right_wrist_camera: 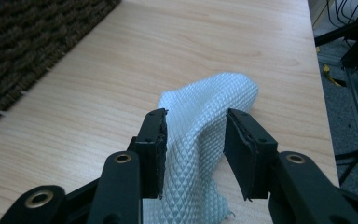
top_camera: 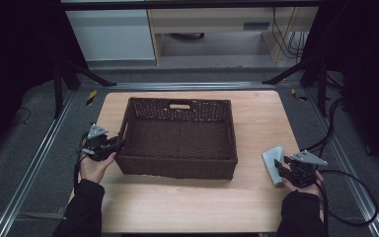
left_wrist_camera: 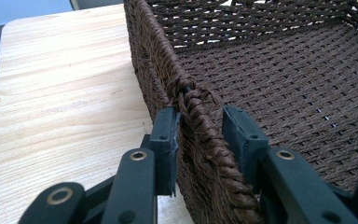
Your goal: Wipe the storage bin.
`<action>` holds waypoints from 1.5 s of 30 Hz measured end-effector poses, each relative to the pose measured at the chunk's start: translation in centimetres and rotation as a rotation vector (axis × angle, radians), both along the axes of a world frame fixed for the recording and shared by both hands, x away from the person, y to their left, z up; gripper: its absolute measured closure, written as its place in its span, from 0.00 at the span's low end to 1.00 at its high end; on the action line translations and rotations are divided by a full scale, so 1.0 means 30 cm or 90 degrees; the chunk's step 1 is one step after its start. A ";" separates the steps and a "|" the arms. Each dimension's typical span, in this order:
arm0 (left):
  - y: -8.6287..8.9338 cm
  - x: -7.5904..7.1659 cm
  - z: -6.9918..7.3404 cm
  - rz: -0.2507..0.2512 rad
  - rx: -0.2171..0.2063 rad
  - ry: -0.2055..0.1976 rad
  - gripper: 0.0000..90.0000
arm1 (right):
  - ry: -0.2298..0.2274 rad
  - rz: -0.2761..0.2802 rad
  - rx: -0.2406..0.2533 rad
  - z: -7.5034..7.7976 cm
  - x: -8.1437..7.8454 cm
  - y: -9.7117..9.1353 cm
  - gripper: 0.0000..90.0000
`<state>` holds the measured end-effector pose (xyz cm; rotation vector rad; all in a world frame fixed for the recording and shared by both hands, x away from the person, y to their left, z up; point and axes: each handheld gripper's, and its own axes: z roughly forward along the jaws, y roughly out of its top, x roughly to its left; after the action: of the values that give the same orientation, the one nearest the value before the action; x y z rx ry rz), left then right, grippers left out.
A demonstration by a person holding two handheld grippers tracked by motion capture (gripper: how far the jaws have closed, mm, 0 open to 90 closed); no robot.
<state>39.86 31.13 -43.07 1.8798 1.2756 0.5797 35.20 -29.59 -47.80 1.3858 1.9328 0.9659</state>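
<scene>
While the brown woven basket [top_camera: 177,138] is standing in the middle of the wooden table [top_camera: 187,207], its left rim is straddled by the left gripper [left_wrist_camera: 199,128], whose jaws are parted, with one pad against the outer wall and the other held clear of the inner side. Near the table's right edge, well apart from the basket, a pale blue cloth [right_wrist_camera: 200,135] is lying crumpled on the wood. It is flanked by the spread jaws of the right gripper [right_wrist_camera: 195,154], neither pad being pressed on it.
</scene>
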 end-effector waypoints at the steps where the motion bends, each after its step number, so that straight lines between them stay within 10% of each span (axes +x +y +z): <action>1: 0.000 0.000 0.000 0.000 0.000 0.000 0.73 | -0.009 0.000 0.003 0.008 -0.002 0.000 0.64; 13: -0.004 -0.002 0.003 -0.005 0.005 -0.003 0.75 | -0.073 0.062 0.064 0.155 -0.006 0.088 0.63; 26: -0.002 -0.004 0.005 -0.004 -0.005 0.003 0.74 | -0.076 0.132 0.111 0.263 0.080 0.262 0.60; 45: 0.002 -0.006 0.004 -0.015 -0.017 -0.023 0.67 | -0.030 0.178 0.106 0.208 0.174 0.389 0.67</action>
<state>39.68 31.19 -42.94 1.8528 1.2309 0.5787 40.44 -17.92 -41.58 1.1861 2.0866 1.3044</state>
